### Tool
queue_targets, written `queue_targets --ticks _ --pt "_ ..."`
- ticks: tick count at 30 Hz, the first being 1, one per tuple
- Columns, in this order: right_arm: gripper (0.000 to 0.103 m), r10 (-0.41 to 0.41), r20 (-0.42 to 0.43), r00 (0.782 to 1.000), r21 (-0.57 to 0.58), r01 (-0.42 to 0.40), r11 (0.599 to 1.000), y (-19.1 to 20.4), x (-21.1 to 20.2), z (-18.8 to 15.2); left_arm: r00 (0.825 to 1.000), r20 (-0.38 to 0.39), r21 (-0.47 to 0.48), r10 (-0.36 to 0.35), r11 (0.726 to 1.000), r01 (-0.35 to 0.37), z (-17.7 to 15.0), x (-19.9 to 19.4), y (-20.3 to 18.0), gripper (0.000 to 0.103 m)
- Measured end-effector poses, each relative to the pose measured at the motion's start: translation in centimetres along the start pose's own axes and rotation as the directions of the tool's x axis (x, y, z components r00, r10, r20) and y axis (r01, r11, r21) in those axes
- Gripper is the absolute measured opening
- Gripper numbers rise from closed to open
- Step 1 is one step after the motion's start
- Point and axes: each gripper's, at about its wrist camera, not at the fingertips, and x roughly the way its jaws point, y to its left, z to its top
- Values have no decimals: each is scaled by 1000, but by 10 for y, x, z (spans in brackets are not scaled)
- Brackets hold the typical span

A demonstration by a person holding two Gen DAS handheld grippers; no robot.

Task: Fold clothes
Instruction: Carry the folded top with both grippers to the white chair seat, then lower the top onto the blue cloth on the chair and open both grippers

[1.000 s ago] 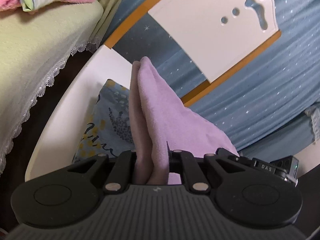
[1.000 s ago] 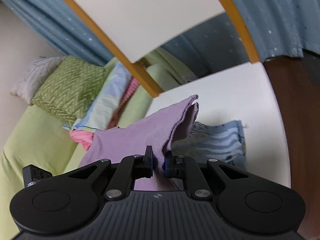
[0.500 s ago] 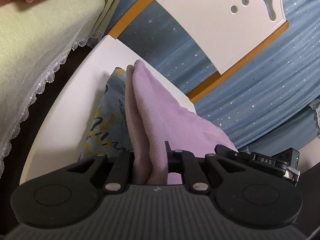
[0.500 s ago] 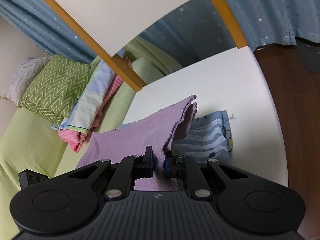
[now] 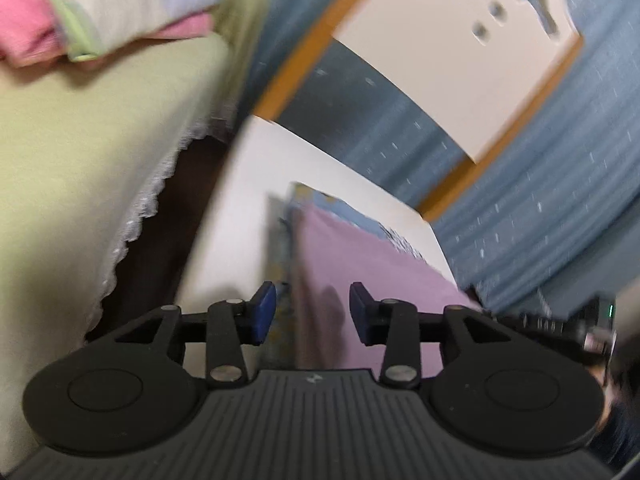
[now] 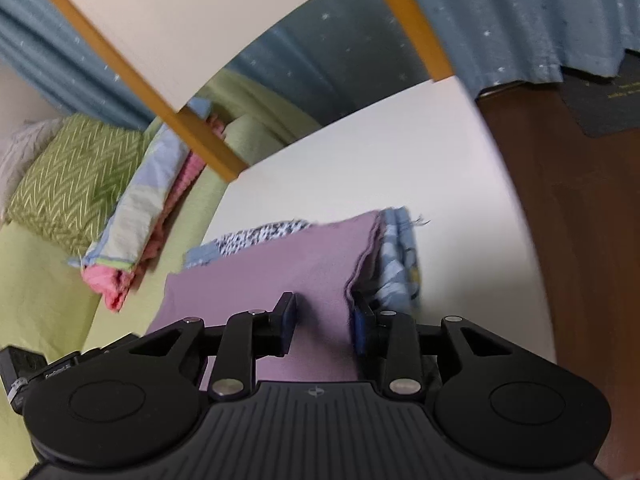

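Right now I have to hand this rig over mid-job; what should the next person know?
Left gripper: fingers opening, nothing pinched; the purple cloth lies just under them.
Right gripper: fingers opening too, over the cloth's near edge, not pressing it.
The purple cloth lies folded flat on top of the blue patterned cloth on the white table.
Done: this fold is laid down.
Left: back both grippers off, check whether another fold is needed. More folded laundry sits on the green bed beside the table.

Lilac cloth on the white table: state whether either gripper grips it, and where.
Neither. The left gripper and right gripper are opening, pads clear of the folded lilac cloth, which lies between them atop a blue patterned garment.
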Motion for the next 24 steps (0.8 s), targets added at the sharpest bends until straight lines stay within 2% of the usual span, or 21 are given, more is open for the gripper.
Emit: queue_targets --ticks 2,4,7,9,11,14,15,17,20,22,24 --pt "36 -94 73 993 -43 97 994 4 -12 0 999 31 -20 -20 1000 21 1 -12 0 31" --pt "35 -117 158 981 -151 141 979 19 -29 -9 997 50 22 -59 998 58 -5 -25 -12 24" --pt "33 -51 198 979 -306 111 946 43 -45 -37 993 57 160 -105 982 95 -31 -44 -38 24" --pt "33 -19 197 980 -430 104 897 60 -47 -66 996 61 226 -72 972 57 -56 -53 -46 24" --pt "33 -12 204 979 -516 118 848 68 -41 -96 998 67 238 -17 971 1 -73 -52 -43 24" --pt "32 -76 195 978 -552 173 816 64 -20 -122 996 79 241 34 969 -52 -83 -42 -35 17" --pt "31 -83 201 976 -553 183 813 62 -16 -128 995 85 242 44 968 -63 -85 -38 -32 13" --pt "30 -79 211 974 -549 185 815 61 -18 -129 995 82 250 60 965 -79 -80 -36 -33 12" --pt "30 -64 220 973 -553 178 814 66 -29 -118 990 112 305 82 945 -113 -72 -42 -46 12" --pt "30 -48 243 969 -561 181 808 69 -35 -105 987 149 316 55 943 -101 -61 -46 -53 17" --pt "30 -53 261 964 -555 195 808 68 -32 -86 983 177 333 38 938 -97 -47 -45 -61 18"
